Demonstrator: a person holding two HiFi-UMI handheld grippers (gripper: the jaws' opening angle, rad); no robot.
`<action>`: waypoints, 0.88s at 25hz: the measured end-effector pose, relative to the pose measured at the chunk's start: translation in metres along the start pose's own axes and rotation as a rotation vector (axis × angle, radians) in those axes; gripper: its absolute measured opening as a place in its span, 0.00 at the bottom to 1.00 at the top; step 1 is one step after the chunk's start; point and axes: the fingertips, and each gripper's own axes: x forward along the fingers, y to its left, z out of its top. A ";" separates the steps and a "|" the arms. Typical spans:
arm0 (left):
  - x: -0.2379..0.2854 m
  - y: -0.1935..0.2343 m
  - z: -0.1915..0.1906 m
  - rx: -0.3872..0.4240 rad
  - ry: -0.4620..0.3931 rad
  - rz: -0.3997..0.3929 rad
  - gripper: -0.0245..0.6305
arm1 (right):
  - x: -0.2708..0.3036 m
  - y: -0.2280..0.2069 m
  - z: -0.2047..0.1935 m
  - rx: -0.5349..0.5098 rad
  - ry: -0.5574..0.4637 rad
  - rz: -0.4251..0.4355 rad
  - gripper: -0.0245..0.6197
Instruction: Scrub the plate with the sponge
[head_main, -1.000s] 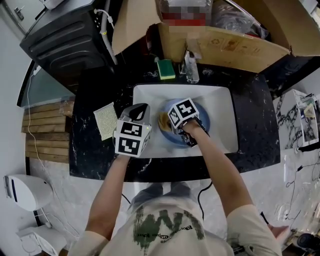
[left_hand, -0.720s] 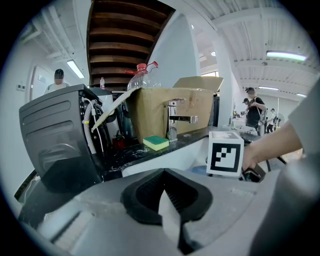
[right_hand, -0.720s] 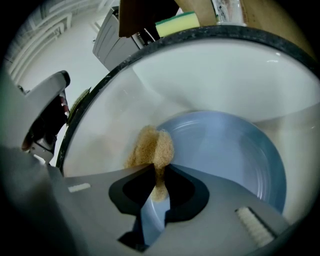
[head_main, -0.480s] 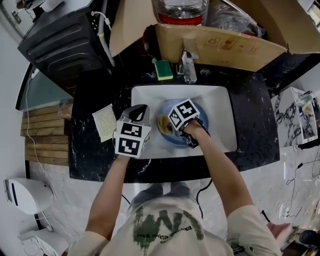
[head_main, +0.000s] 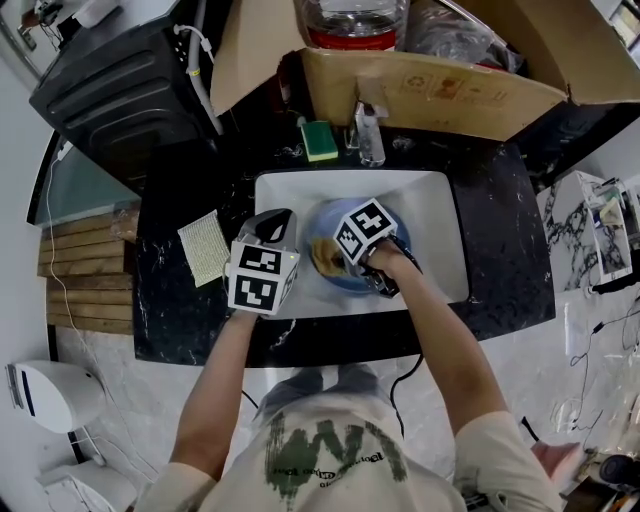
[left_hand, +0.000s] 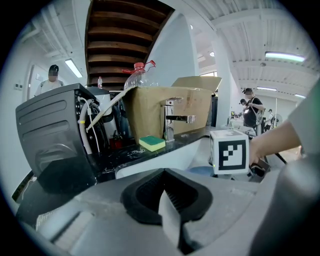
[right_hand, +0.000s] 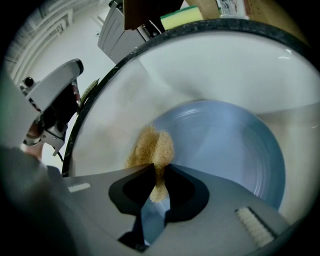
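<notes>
Gripping the tan sponge (right_hand: 152, 147), the right gripper (right_hand: 157, 175) holds it at the blue plate's (right_hand: 225, 145) 9 o'clock rim inside the white sink (head_main: 440, 215). The left gripper (left_hand: 167, 200) hovers further toward 9 o'clock, jaws clenched on nothing. Beyond, at 12 o'clock: black marbled counter (head_main: 500, 200), green sponge (head_main: 320, 140), faucet (head_main: 368, 135), cardboard box (head_main: 440, 90).

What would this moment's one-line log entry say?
right tool: shut on sponge | sponge: at rim of blue plate | plate: in white sink | left tool: shut, empty
</notes>
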 end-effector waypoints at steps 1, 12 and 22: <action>0.001 -0.001 0.001 0.000 -0.001 -0.001 0.04 | -0.001 0.000 -0.001 -0.006 0.005 0.000 0.13; 0.010 -0.012 0.008 -0.003 -0.007 -0.005 0.04 | -0.009 -0.003 -0.019 -0.052 0.060 0.021 0.13; 0.020 -0.025 0.012 -0.008 -0.007 -0.018 0.04 | -0.017 -0.008 -0.032 -0.090 0.105 0.032 0.13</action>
